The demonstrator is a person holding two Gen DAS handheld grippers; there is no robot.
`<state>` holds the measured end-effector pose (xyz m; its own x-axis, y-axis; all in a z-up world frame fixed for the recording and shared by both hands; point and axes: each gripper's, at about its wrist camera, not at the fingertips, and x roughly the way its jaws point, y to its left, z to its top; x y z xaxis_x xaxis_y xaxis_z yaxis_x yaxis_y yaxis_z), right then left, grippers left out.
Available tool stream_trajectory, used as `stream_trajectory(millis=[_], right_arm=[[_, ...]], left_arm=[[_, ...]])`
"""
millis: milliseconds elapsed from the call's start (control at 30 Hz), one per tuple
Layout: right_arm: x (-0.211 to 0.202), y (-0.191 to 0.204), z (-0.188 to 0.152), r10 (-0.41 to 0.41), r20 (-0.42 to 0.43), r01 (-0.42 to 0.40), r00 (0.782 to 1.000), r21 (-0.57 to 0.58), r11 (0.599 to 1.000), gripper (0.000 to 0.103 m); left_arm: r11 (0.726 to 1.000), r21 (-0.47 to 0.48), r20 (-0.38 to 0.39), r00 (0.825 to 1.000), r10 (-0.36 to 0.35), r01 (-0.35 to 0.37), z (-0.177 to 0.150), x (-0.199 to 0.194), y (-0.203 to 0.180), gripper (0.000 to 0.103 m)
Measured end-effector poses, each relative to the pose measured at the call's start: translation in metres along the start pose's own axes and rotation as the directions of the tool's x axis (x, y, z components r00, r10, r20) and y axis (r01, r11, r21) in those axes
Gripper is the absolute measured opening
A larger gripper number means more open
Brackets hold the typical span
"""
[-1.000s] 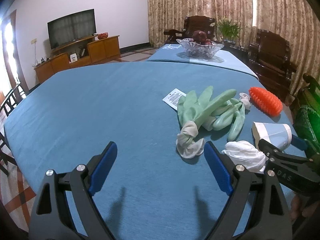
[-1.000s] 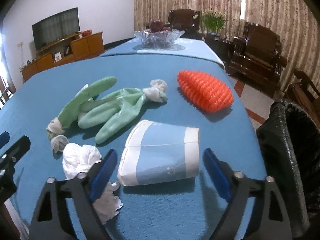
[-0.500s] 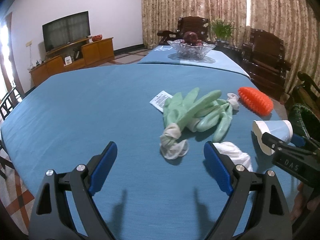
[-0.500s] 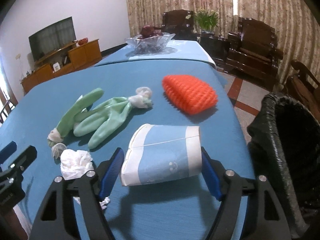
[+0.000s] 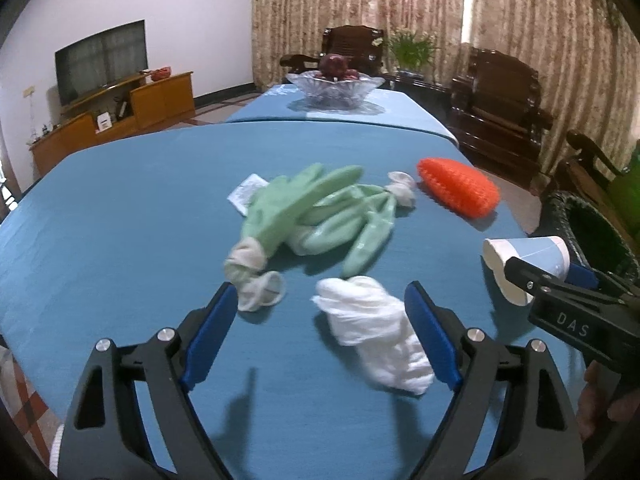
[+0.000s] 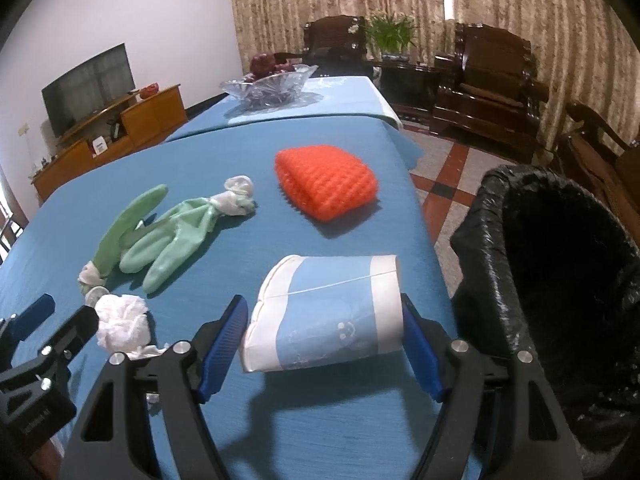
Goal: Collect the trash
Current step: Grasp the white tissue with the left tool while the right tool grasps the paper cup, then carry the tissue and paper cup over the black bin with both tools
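The right gripper (image 6: 322,340) had been closed in from a wide spread until its blue pads (image 6: 420,350) were pressed against both ends of the flattened paper cup (image 6: 326,314), which was held on its side and, by its shadow on the cloth, appeared lifted clear. The cup was thus judged secured, with only the carry to the black-lined trash bin (image 6: 560,280), standing just off the table's right edge, left for it. The left gripper (image 5: 320,336) had been brought forward over the blue tablecloth (image 5: 120,240) with its jaws kept wide apart, so that the crumpled white tissue (image 5: 372,328) now lay between them, ungripped. That piece was judged the next pickup. Farther off, the green rubber gloves (image 5: 320,216) and the orange foam fruit net (image 5: 458,192) were left untouched, and beyond them the glass fruit bowl (image 5: 336,88).
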<state>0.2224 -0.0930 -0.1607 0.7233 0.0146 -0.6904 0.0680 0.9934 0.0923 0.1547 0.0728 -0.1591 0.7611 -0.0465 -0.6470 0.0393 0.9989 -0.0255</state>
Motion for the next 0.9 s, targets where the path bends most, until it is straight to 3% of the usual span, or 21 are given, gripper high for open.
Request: stream_trajectory(millis=[267,333,533,767,800,833,900], right_arm=[[0.000,-0.010,-0.001,-0.006,0.006,0.006,1.000,0.018,1.000,0.073],[0.000,-0.011,-0.001,-0.006,0.006,0.006,1.000,0.020,1.000,0.073],[0.000,-0.011,0.000,-0.003,0.011,0.003,1.000,0.013,1.000,0.073],[-0.007,-0.007,0.001,0.007,0.025,-0.007,1.000,-0.003,1.000,0.073],[-0.008,-0.007,0.002,0.009,0.028,-0.009,1.000,-0.004,1.000,0.050],[-0.007,-0.007,0.003,0.017,0.015,-0.017,1.000,-0.008,1.000,0.034],[-0.005,-0.009,0.005,0.031,-0.002,-0.031,1.000,0.008,0.999,0.035]], left_arm=[[0.999,-0.003,-0.051,0.998,-0.040,0.040,-0.005,0.019,-0.017,0.064],[0.999,-0.008,-0.067,0.996,-0.052,0.052,-0.005,0.022,-0.018,0.053],[0.996,0.009,-0.084,0.993,-0.085,0.086,-0.005,0.025,-0.023,0.033],[0.994,0.004,-0.074,0.992,-0.105,0.106,0.001,0.018,-0.021,0.026],[0.994,0.004,-0.068,0.992,-0.104,0.105,0.004,0.015,-0.020,0.026],[0.995,0.005,-0.065,0.993,-0.103,0.103,0.005,0.014,-0.020,0.026],[0.995,0.007,-0.059,0.993,-0.098,0.099,0.009,0.011,-0.019,0.026]])
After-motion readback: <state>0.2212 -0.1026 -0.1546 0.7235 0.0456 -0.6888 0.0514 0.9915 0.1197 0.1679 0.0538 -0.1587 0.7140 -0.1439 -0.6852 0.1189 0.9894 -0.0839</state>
